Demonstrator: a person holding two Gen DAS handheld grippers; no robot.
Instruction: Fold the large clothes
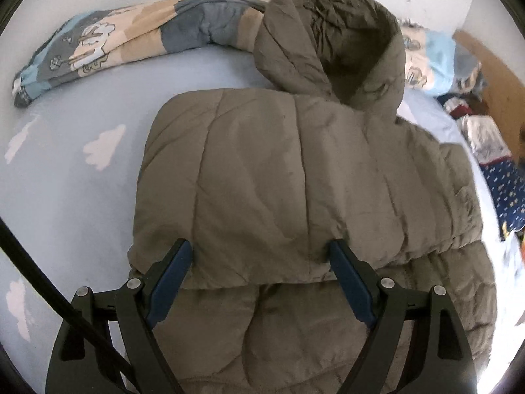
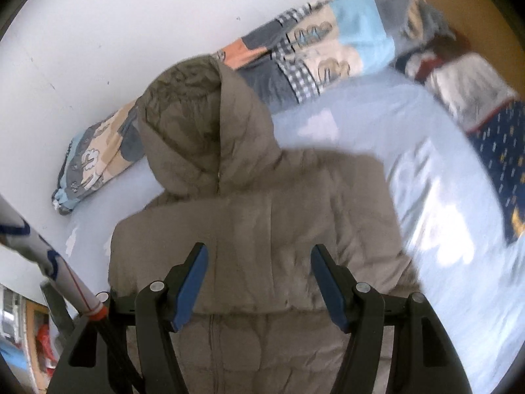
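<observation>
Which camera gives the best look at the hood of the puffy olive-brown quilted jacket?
The left wrist view: the hood is sharp, its opening facing the camera. The right wrist view shows the hood smaller, slightly blurred.

Taupe jacket [image 1: 279, 180], cloud-print blue sheet [image 1: 65, 180]

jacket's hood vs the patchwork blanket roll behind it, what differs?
The hood is plain olive-brown quilted fabric; the blanket roll is a patchwork of blue, grey and beige with cartoon prints. The hood stands open, its hollow inside showing; the blanket roll lies bunched into a long strip along the wall. The hood overlaps the blanket roll and hides its middle. Both rest at the far side of the light blue cloud-print sheet.
</observation>
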